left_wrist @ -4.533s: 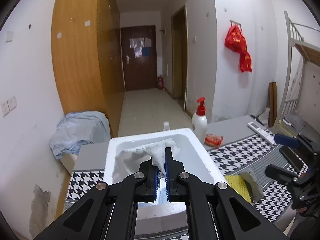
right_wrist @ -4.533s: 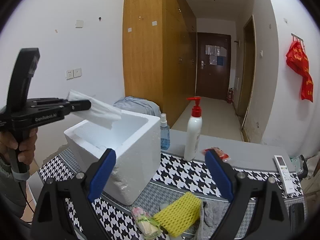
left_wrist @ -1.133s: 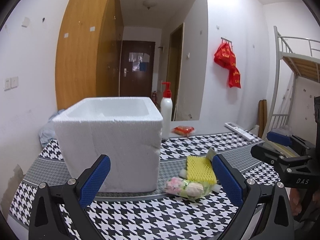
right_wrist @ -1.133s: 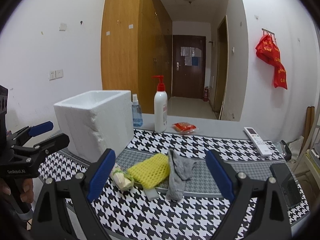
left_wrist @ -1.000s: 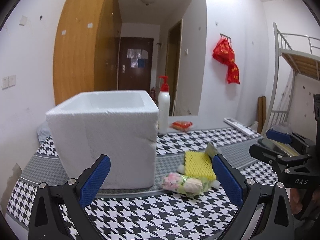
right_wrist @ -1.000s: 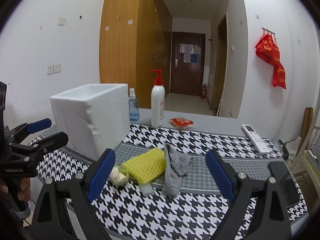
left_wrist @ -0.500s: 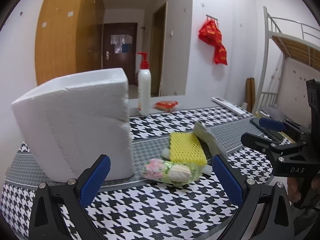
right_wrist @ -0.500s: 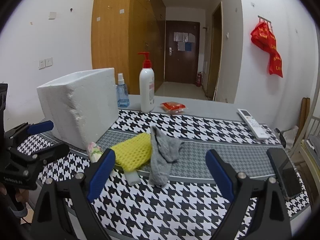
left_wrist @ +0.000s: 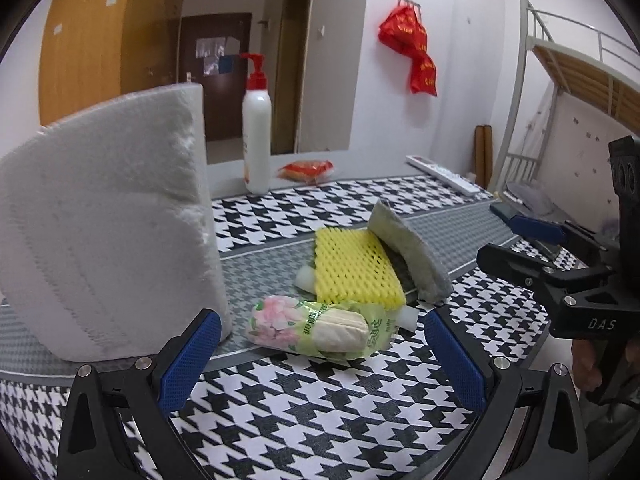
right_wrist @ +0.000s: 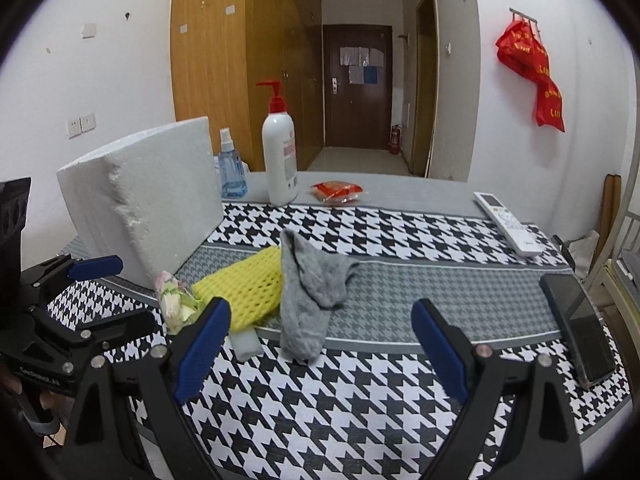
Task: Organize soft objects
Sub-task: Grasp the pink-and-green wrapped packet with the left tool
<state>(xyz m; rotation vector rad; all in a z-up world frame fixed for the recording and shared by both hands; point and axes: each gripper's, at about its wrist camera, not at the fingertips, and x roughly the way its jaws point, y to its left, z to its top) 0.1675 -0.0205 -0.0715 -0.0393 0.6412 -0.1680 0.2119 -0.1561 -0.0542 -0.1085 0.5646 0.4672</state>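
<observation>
A white foam box (left_wrist: 108, 232) (right_wrist: 148, 200) stands on the houndstooth table at the left. Beside it lie a soft pack in a green floral wrapper (left_wrist: 320, 330) (right_wrist: 174, 300), a yellow foam net (left_wrist: 352, 266) (right_wrist: 244, 288) and a grey sock (left_wrist: 408, 254) (right_wrist: 310, 288). My left gripper (left_wrist: 320, 360) is open and empty, low over the table, just in front of the floral pack. My right gripper (right_wrist: 320, 348) is open and empty, just in front of the sock's near end. Each gripper also shows in the other's view: the right (left_wrist: 532, 248), the left (right_wrist: 100, 292).
A white pump bottle (right_wrist: 279, 160), a blue spray bottle (right_wrist: 231, 172) and a red snack packet (right_wrist: 336, 191) stand behind. A remote (right_wrist: 508, 222) and a phone (right_wrist: 578, 326) lie at the right. A small white foam block (right_wrist: 246, 344) lies under the net's near edge.
The left gripper let go of the white cloth over the box 4.5 s ago and is open. Both grippers have dropped lower and moved closer to the soft items over the last second.
</observation>
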